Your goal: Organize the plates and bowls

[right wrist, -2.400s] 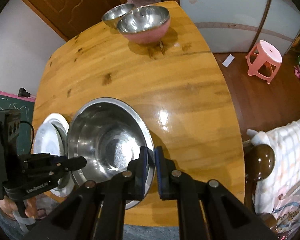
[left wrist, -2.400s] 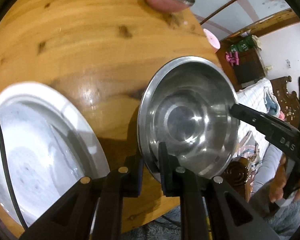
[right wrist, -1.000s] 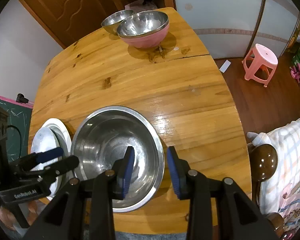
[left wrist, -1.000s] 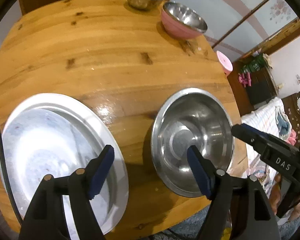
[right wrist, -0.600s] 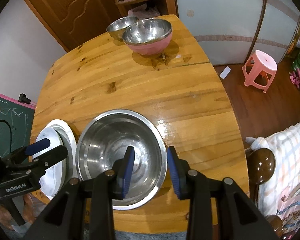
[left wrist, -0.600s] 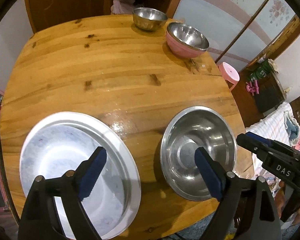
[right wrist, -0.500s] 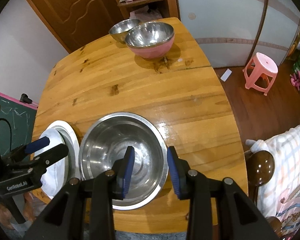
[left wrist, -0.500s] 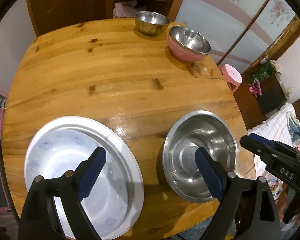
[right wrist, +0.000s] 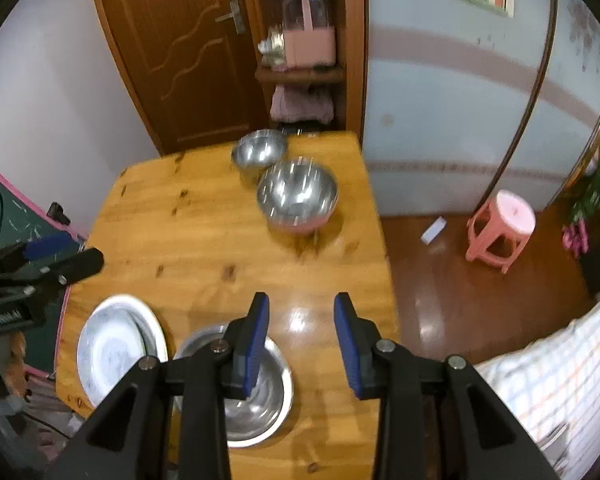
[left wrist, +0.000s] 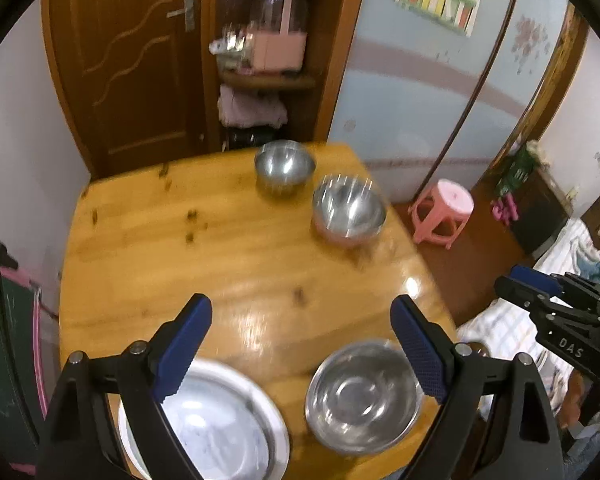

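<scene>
Through the left wrist camera, the left gripper (left wrist: pixel 300 332) stands spread wide with nothing between its pads, the white plate (left wrist: pixel 204 420) below its left finger, the large steel bowl (left wrist: pixel 364 396) below its right one, and, well ahead across the table (left wrist: pixel 228 264), a small steel bowl (left wrist: pixel 284 164) beside a pink-bottomed bowl (left wrist: pixel 348 208). Through the right wrist camera, the right gripper (right wrist: pixel 300 336) is parted and empty too, the large steel bowl (right wrist: pixel 264 396) just under its left finger and the plate (right wrist: pixel 112 344) further left. The big bowl looks set down, so I judge this the gap between placements; next comes a reach forward to the far bowls, probably to nest them.
</scene>
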### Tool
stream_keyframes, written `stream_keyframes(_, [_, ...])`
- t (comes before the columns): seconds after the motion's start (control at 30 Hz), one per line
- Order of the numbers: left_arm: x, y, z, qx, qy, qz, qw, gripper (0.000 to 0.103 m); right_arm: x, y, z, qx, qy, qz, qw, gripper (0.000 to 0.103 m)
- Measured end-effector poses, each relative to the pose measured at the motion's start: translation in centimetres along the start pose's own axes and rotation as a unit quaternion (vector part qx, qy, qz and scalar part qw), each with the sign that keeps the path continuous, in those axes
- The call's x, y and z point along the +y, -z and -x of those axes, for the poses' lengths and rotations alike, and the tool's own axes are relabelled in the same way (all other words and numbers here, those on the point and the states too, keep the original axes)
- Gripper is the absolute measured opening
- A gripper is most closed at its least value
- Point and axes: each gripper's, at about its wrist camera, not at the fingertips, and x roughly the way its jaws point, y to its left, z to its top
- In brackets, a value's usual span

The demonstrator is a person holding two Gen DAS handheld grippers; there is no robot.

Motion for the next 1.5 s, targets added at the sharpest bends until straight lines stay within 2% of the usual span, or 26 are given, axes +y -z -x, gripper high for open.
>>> stream_keyframes(0.2, [-0.9, -5.0, 1.2, -0.022, 0.02, 0.009, 0.9995, 0.09, -2.3, -4.9, 1.9, -0.024, 0.005, -0.01, 1.0, 0.034])
stream_keyframes(0.37, [-1.8, -8.1, -0.8, -0.029, 0.018, -0.005, 0.9994, 0.09, -4.2, -8.6, 1.1, -0.021, 0.002, -0.031, 0.999, 0.034])
stream_keyframes(0.43, [-2.1, -9.1, -2.5, -0.02, 0.026, -0.011, 0.9994, 0.09, -4.8, -9.6, 0.0, -0.015, 0.0, -0.037, 0.999, 0.034])
stream_keyframes(0.53, [-2.2, -10.2, -6.2, -0.006, 0.003, -0.018, 0.9998, 0.09, -5.5, -10.7, -2.6, 0.004, -0.004, -0.045, 0.999, 0.034])
stream_keyframes(0.67, [-1.6, -10.8, -11.5, 0.025, 0.0, 0.0, 0.9997, 0.09, -6.1, -11.2, -6.9, 0.037, -0.02, -0.06, 0.997, 0.034])
stream_keyframes(0.93, [-0.6, -10.5, -21.0, 0.105, 0.006, 0.042, 0.9935, 0.09, -7.3, -11.0, -14.4, 0.087, -0.052, -0.1, 0.99, 0.034])
stream_keyframes(1.13, [-0.1, -10.1, -25.3, 0.129, 0.011, 0.052, 0.9901, 0.089, -7.5, -10.6, -19.3, 0.12, -0.05, -0.115, 0.985, 0.034])
stream_keyframes(1.23, [0.4, -9.8, -26.9, 0.138, 0.016, 0.063, 0.9882, 0.087, -7.6, -10.3, -21.3, 0.135, -0.051, -0.122, 0.982, 0.034])
stream_keyframes(1.33, [0.6, -9.7, -28.1, 0.147, 0.025, 0.071, 0.9863, 0.076, -7.6, -10.1, -23.1, 0.147, -0.049, -0.126, 0.98, 0.034])
stream_keyframes(1.4, [0.6, -9.7, -29.1, 0.153, 0.031, 0.072, 0.985, 0.073, -7.6, -10.3, -23.8, 0.15, -0.049, -0.129, 0.979, 0.034])
stream_keyframes(1.5, [0.4, -9.7, -29.9, 0.158, 0.038, 0.066, 0.9845, 0.059, -7.9, -10.4, -24.8, 0.157, -0.053, -0.136, 0.977, 0.034])
